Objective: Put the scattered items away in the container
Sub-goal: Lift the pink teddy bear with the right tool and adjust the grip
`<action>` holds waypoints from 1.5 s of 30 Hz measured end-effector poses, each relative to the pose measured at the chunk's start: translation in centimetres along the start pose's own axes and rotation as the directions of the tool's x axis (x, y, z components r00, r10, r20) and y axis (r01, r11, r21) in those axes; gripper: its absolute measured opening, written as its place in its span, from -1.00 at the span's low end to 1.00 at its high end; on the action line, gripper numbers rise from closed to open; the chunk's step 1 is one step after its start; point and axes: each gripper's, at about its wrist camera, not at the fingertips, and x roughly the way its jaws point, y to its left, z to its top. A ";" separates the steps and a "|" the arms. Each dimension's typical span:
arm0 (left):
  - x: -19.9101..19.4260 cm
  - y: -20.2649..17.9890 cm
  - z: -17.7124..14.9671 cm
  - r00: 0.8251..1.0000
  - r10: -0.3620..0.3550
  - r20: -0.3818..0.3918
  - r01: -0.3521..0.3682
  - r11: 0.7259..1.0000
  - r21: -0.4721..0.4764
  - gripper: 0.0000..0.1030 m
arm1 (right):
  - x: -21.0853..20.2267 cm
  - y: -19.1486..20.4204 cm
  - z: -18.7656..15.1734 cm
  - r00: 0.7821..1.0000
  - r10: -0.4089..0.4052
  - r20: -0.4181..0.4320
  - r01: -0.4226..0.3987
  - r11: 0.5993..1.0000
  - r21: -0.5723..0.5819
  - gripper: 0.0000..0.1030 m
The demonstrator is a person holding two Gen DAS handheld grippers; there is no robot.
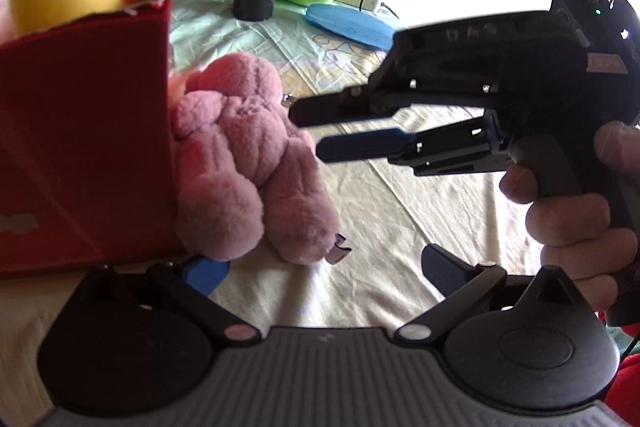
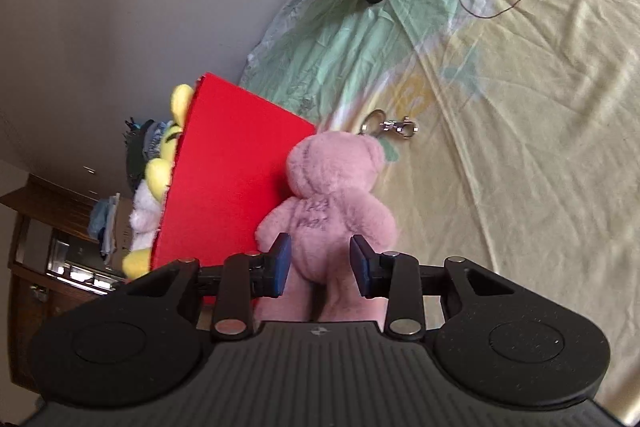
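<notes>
Pink bear point(image 2: 326, 205) lies on the sheet point(image 2: 520, 147), touching the red box point(image 2: 236, 171) wall. Your right gripper point(image 2: 320, 265) straddles its lower body, fingers part-open, not yet pinching. Left gripper point(image 1: 326, 269) hangs wide and empty. Risk: closing on loose fur only (plush slips), or the keyring clip point(image 2: 394, 127) snagging the box rim on the lift.

embroidery on pink teddy bear point(image 2: 320, 223), illegible
</notes>
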 end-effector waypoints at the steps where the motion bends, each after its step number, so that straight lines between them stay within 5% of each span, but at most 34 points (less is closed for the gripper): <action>1: 0.2 -0.1 0.0 1.000 -0.002 -0.006 0.002 1.000 0.005 0.97 | 0.2 -0.3 -0.1 1.000 -0.010 -0.010 0.010 1.000 0.001 -0.29; 14: 0.6 -1.6 -0.4 0.999 0.006 -0.038 -0.003 0.997 0.080 0.97 | 2.3 -0.3 -1.4 0.994 -0.058 -0.093 0.048 0.993 -0.110 -0.47; 25: -0.8 -2.7 -2.4 0.990 -0.109 -0.086 0.117 0.989 0.091 0.97 | -2.7 -1.6 -4.1 0.991 -0.108 -0.075 0.093 0.980 -0.177 -0.49; 31: -1.9 -2.6 -2.3 0.981 -0.182 -0.070 0.185 0.982 0.041 0.97 | -5.9 -2.9 -5.8 0.988 -0.136 -0.067 0.124 0.979 -0.161 -0.48; 37: -0.4 -2.7 -0.5 0.984 -0.177 -0.022 0.176 0.984 -0.020 0.97 | -7.9 -4.1 -5.7 0.994 -0.106 0.005 0.106 0.992 -0.073 -0.33; 41: 1.0 -1.9 0.7 0.984 -0.177 -0.010 0.175 0.978 -0.110 0.97 | -7.2 -4.9 -4.0 0.994 -0.088 0.057 0.087 0.996 0.017 -0.28; 45: 2.2 -1.9 1.3 0.986 -0.166 -0.020 0.162 0.978 -0.131 0.95 | -5.3 -4.9 -2.8 0.998 -0.062 0.021 0.062 0.998 0.030 -0.26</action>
